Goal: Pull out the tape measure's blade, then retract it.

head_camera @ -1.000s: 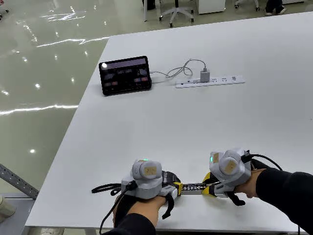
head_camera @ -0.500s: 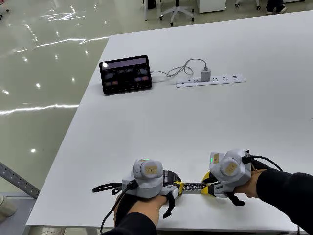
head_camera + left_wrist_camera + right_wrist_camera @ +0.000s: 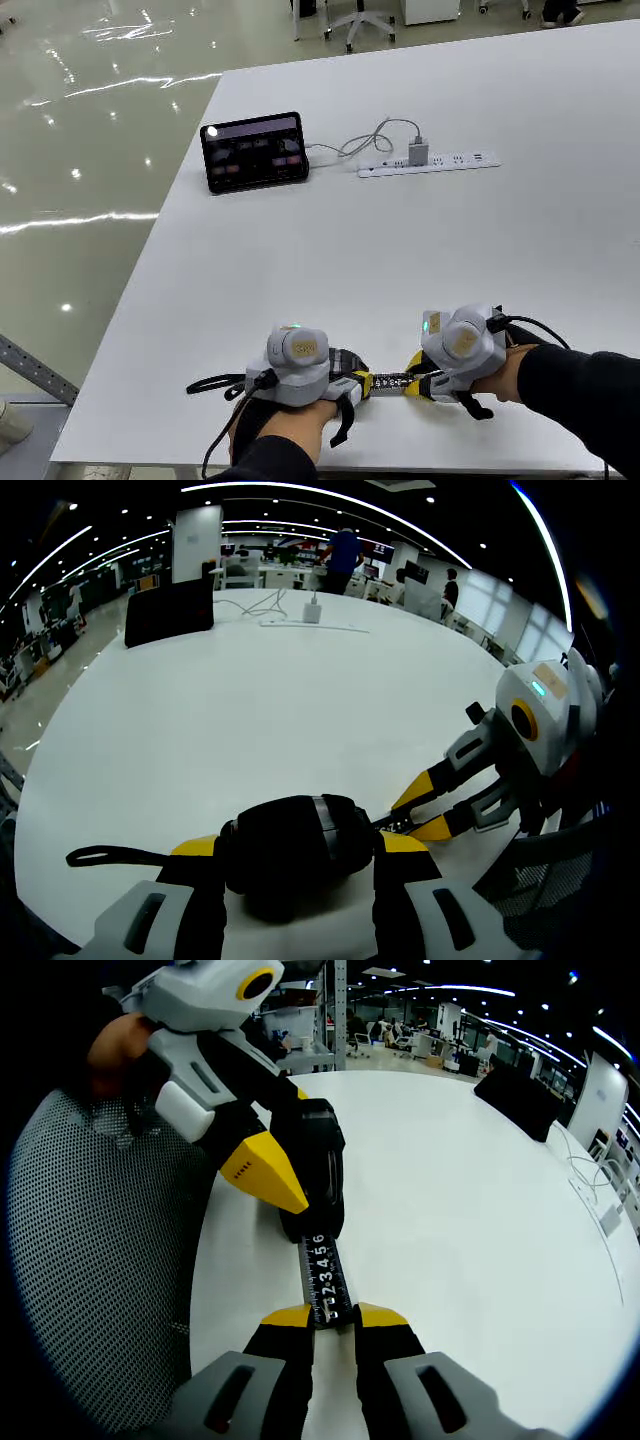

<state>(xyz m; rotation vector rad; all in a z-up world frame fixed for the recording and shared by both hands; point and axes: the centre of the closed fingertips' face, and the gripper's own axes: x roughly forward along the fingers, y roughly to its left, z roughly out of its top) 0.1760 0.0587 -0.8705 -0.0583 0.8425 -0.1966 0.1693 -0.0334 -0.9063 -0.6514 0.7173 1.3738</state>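
The black tape measure case point(image 3: 295, 850) lies on the white table near its front edge, with my left gripper point(image 3: 298, 848) shut on it. It also shows in the right gripper view as the black case point(image 3: 315, 1165) between yellow jaws. A short stretch of numbered blade point(image 3: 323, 1275) runs out from the case. My right gripper point(image 3: 325, 1315) is shut on the blade's end. In the head view the left gripper point(image 3: 352, 383) and right gripper point(image 3: 415, 386) sit close together, with the blade point(image 3: 388, 380) between them. A black wrist strap point(image 3: 110, 857) trails from the case.
A dark tablet point(image 3: 254, 152) stands at the far left of the table point(image 3: 380, 250). A white power strip point(image 3: 428, 164) with a plugged charger and cable lies beyond the middle. A mesh chair back point(image 3: 95, 1260) is close to the table's front edge.
The right gripper has moved slightly left toward the left gripper, so the visible blade is a little shorter. The left gripper holds still.
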